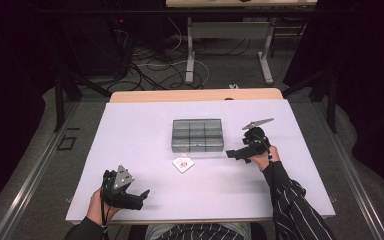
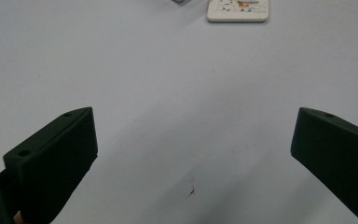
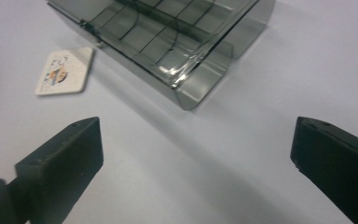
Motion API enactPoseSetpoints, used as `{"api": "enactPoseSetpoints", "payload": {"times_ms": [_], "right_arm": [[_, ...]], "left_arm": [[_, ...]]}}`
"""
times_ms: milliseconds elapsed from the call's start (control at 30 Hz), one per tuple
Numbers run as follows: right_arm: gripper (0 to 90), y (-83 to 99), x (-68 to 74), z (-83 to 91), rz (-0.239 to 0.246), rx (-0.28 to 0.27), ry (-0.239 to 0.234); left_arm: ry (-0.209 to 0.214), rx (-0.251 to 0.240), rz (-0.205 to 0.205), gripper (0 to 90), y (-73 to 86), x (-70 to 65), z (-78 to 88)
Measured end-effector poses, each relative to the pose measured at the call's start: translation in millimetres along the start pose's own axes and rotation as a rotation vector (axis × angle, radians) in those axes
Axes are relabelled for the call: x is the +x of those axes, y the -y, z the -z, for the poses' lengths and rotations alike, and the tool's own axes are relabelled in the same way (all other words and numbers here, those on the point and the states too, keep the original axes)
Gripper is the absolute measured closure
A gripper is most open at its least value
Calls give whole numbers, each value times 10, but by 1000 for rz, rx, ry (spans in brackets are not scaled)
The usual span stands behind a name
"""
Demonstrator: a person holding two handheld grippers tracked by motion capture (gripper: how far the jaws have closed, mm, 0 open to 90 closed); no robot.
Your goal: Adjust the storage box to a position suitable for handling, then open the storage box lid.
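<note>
**Both grippers empty, box and tile waiting mid-table**

Nearest the person, the left gripper (image 1: 139,196) rests low on the white table (image 1: 130,130), jaws spread wide with nothing between them, seemingly parked. Ahead lies one small printed tile (image 1: 183,163), flat, just in front of the box and apart from both grippers. To its right, the right gripper (image 1: 231,154) hovers with jaws fully apart, empty, aimed at the box's near corner. Farthest: one smoky clear compartment box (image 1: 197,135), lid closed, centred within easy reach of both.

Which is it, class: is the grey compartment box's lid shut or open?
Shut. In the right gripper view the clear lid lies flat over the grey compartment box, its dividers showing through.
</note>
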State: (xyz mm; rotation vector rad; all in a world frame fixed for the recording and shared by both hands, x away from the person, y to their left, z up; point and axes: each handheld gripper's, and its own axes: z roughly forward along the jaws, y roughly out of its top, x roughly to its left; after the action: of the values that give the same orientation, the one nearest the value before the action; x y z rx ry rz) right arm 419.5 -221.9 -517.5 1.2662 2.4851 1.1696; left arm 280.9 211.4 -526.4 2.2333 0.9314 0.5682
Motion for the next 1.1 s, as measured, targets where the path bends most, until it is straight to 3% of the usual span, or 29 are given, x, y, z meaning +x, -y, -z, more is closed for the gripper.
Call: {"api": "enactPoseSetpoints", "payload": {"times_ms": [333, 467, 633, 800, 867, 1000, 1033, 1100], "right_arm": [[0, 92, 146, 36, 30, -9, -39], [0, 110, 187, 31, 50, -37, -56], [0, 104, 280, -3, 81, -4, -79], [4, 103, 359, -50, 101, -9, -93], [21, 101, 381, -57, 117, 18, -97], [57, 110, 428, -92, 129, -15, -95], [65, 100, 439, -75, 128, 11, -104], [78, 102, 468, -111, 123, -22, -106]], "left_arm": [[0, -4, 0, 4, -1, -2, 1], [1, -3, 1, 4, 2, -2, 5], [3, -5, -1, 4, 5, 1, 8], [6, 0, 0, 4, 4, 0, 14], [5, -2, -1, 4, 3, -2, 11], [4, -5, 3, 4, 3, -2, 5], [3, -5, 2, 4, 3, 0, 5], [4, -5, 2, 4, 3, 1, 5]]}}
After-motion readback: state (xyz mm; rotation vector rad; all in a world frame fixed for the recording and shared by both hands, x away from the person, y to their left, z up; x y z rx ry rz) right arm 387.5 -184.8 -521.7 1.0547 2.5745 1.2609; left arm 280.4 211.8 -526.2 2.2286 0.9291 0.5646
